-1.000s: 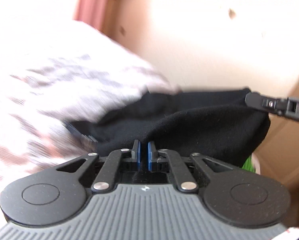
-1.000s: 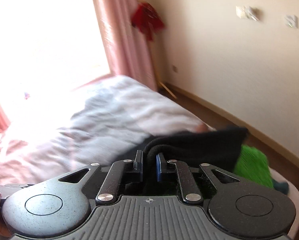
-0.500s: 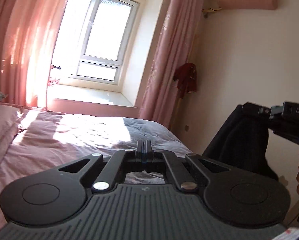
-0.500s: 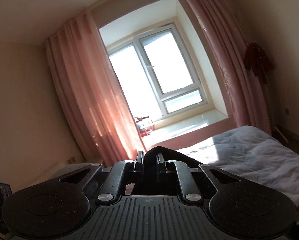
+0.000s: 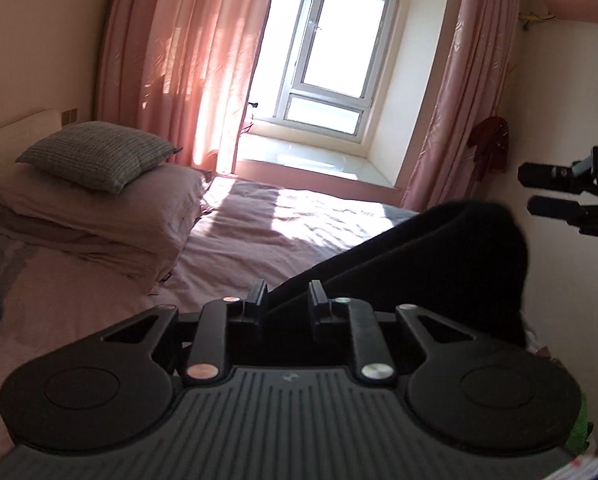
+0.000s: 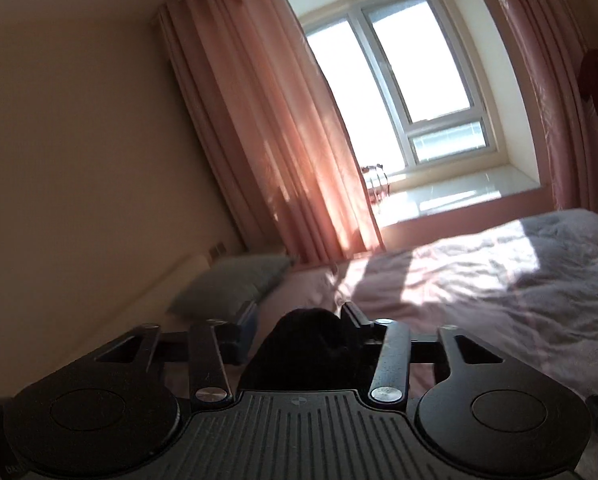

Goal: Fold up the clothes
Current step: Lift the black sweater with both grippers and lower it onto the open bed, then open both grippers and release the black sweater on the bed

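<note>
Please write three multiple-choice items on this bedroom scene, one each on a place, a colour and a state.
1. Where does the checked pillow lie?
A. on the windowsill
B. on top of the stacked pink bedding
C. on the floor

2. What colour are the curtains?
A. pink
B. green
C. white

3. How is the window covered?
A. fully curtained
B. shuttered
C. uncovered, with curtains drawn aside

Answers:
1 B, it rests on the folded pink bedding at the head of the bed.
2 A, both panels glow pink in the sunlight.
3 C, bare panes show between the two panels.
</note>
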The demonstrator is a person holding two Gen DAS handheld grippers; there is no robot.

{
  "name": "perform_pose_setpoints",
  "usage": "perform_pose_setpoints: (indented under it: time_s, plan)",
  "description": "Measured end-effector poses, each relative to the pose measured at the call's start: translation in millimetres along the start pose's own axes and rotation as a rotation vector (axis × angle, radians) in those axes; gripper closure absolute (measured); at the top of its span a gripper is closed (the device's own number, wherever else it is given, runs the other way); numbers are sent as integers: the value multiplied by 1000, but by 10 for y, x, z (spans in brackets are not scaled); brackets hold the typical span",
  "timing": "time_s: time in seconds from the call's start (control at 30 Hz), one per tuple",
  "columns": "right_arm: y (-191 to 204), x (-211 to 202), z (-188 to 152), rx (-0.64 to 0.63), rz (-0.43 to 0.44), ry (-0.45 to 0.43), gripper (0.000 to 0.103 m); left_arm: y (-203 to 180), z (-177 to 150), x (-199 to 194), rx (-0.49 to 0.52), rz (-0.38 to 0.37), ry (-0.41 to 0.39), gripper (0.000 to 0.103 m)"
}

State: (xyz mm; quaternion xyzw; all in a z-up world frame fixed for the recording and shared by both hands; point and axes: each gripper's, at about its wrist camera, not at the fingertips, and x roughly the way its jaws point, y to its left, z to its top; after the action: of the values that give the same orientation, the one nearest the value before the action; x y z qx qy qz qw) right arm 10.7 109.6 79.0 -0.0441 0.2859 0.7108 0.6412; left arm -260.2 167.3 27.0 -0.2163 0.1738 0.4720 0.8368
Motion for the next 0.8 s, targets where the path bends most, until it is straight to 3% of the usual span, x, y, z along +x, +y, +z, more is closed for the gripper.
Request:
perform_pose_setpoints:
  time_s: [0.13,0.33,0.47,0.8]
  plan:
    - [50,189,-663,-4,-12,208,45,378,-376,-86,24,159,169,78]
    - [-37,-32,-1729,-45,-21,423,45,542,-939,-376,-22,234,303,70]
    - [-28,-257,-1979,-47,-5,492,45,382,-1176,-502,-39,249,360,64]
    - [-125,-676,-2324,-91,9,552,45,-203,-1636,-779,4,289,452,56]
